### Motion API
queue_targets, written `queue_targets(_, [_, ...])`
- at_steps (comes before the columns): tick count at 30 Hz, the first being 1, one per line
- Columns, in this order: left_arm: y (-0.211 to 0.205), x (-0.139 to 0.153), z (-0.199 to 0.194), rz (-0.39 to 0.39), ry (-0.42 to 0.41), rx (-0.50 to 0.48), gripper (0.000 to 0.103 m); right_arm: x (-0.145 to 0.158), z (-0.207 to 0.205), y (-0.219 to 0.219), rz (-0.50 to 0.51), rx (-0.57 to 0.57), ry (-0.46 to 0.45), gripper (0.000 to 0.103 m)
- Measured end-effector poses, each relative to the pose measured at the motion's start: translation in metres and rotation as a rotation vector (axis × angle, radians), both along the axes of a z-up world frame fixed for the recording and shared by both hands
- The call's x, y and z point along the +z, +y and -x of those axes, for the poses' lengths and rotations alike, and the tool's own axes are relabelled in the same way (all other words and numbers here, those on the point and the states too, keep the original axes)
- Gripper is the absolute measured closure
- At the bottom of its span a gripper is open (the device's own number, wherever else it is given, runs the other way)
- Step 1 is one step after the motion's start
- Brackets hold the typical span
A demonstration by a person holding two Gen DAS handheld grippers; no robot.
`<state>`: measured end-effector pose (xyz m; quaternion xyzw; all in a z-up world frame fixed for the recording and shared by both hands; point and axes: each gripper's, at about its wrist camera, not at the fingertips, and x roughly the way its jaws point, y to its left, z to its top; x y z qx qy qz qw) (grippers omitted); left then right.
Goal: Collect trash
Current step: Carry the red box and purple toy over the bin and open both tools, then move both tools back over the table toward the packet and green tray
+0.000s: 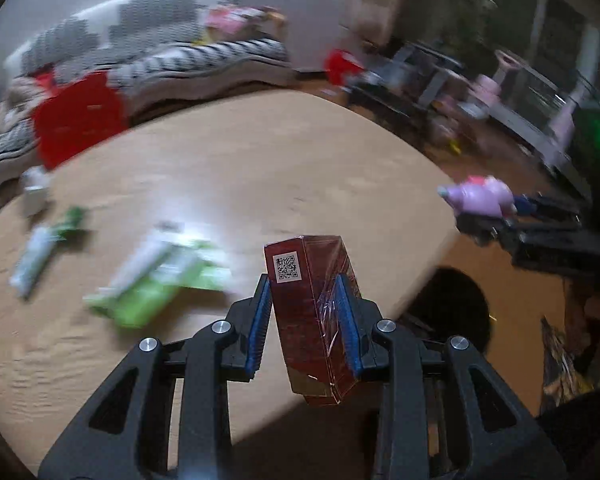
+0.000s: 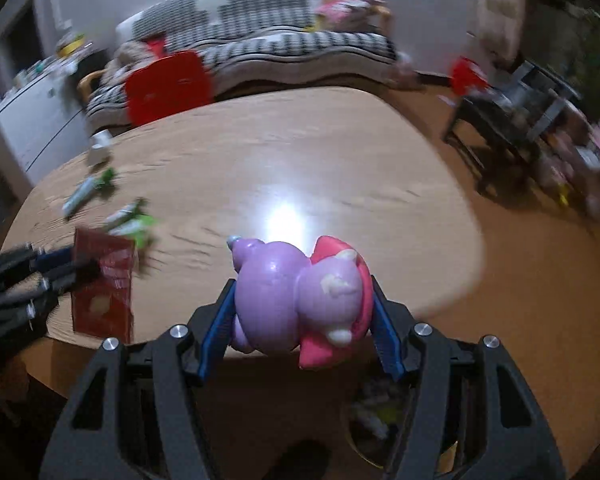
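Observation:
My left gripper [image 1: 304, 288] is shut on a dark red box [image 1: 312, 320] wrapped in clear film, with a QR code on its top end; it hangs over the near edge of the round wooden table [image 1: 260, 168]. My right gripper [image 2: 302, 300] is shut on a purple and pink toy figure [image 2: 300, 300], also held at the table's near edge. The toy [image 1: 480, 198] and right gripper show at the right of the left wrist view; the red box [image 2: 104, 284] and left gripper show at the left of the right wrist view. Green wrappers [image 1: 160, 280] and a tube [image 1: 36, 256] lie on the table.
A dark round bin [image 2: 380, 420] with scraps inside stands on the floor below the table edge. A small white box [image 2: 100, 148] sits at the table's far left. Behind are a red chair [image 2: 168, 84], a striped sofa [image 2: 280, 48], and low dark shelving [image 2: 512, 120] at the right.

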<state>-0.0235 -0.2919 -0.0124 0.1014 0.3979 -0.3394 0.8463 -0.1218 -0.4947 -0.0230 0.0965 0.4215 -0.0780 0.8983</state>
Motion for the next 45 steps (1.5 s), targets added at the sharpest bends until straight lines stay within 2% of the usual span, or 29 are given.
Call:
queue_targets(5, [-0.076, -0.031, 0.046, -0.014, 0.042, -0.150, 0.071, -0.024, 0.049, -0.059, -0.033, -0.097, 0.036, 0.042])
queue_targets(12, [-0.145, -0.084, 0.073, -0.046, 0.140, -0.235, 0.071, -0.074, 0.092, -0.106, -0.071, -0.171, 0.140, 0.042])
queue_targets(18, [-0.177, -0.111, 0.065, -0.077, 0.183, -0.242, 0.071, -0.093, 0.097, -0.117, -0.089, -0.181, 0.178, 0.042])
queue_targets(30, [-0.203, -0.126, 0.056, -0.084, 0.205, -0.258, 0.071, -0.096, 0.088, -0.122, -0.101, -0.187, 0.175, 0.042])
queue_targets(33, [-0.204, -0.128, 0.057, -0.082, 0.209, -0.266, 0.070, -0.097, 0.088, -0.126, -0.099, -0.194, 0.181, 0.038])
queue_targets(36, [-0.205, -0.129, 0.056, -0.081, 0.216, -0.269, 0.053, -0.097, 0.086, -0.128, -0.098, -0.207, 0.183, 0.031])
queue_targets(38, [-0.202, -0.128, 0.055, -0.074, 0.204, -0.265, 0.034, -0.094, 0.085, -0.128, -0.095, -0.213, 0.174, 0.026])
queue_targets(41, [-0.200, -0.124, 0.053, -0.062, 0.203, -0.263, 0.032, -0.089, 0.083, -0.125, -0.093, -0.211, 0.162, 0.023])
queue_targets(45, [-0.185, -0.105, 0.049, -0.039, 0.192, -0.261, 0.026, -0.073, 0.074, -0.111, -0.085, -0.189, 0.124, 0.022])
